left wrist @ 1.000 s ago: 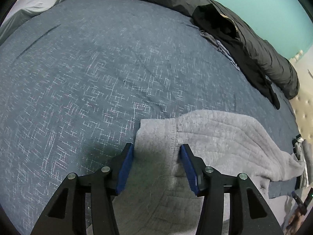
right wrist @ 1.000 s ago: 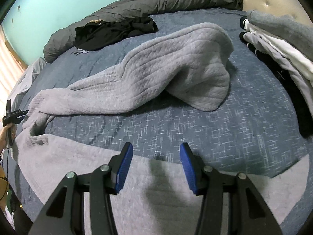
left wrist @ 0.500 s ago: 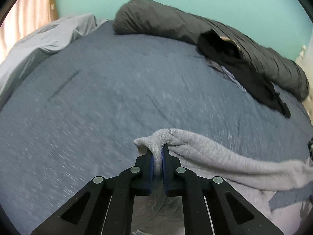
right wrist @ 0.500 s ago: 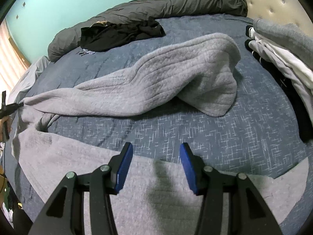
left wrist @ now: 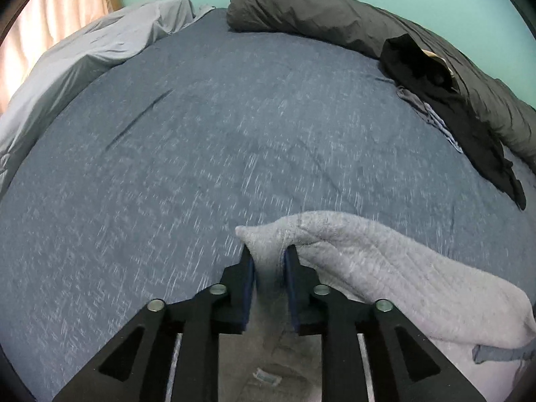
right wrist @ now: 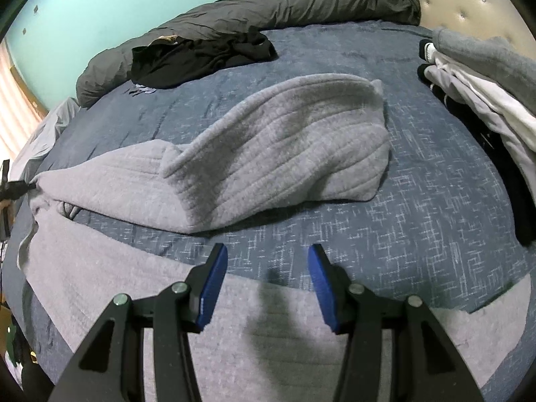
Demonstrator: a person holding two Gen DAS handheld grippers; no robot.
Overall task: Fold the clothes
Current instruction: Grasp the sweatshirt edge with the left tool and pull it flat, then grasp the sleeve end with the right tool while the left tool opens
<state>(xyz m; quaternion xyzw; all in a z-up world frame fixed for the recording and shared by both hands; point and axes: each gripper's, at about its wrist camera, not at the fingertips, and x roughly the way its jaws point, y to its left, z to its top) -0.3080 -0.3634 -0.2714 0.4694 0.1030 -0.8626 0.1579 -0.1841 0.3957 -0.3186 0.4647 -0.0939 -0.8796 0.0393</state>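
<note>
Spread across a bed under a dark blue-grey sheet flecked with white [right wrist: 418,207]: a light grey quilted fleece garment [right wrist: 268,154], one long part humped up at the bed's middle, another lying flat along the near edge

Left gripper [left wrist: 269,261] with a bunched corner of the grey garment [left wrist: 351,254] lifted off the sheet and sitting between its blue pads, jaws easing apart at this moment, cloth touching both pads

Right gripper [right wrist: 267,281] hovering over the near flat part of the garment, jaws released and well apart, gripping nothing, only cloth and sheet visible between the blue pads

Beyond the garment, along the far edge of the bed against a turquoise wall [right wrist: 83,3]: a long rolled dark grey duvet [right wrist: 268,6], with a crumpled black garment [right wrist: 201,57] lying against it

To the right of the grey garment, in the right wrist view: a stack of grey, white and black clothes [right wrist: 479,77] in front of a beige tufted headboard [right wrist: 469,0]

Off the far left corner of the bed, in the left wrist view: a pale grey-blue cloth [left wrist: 93,50] draped in folds
</note>
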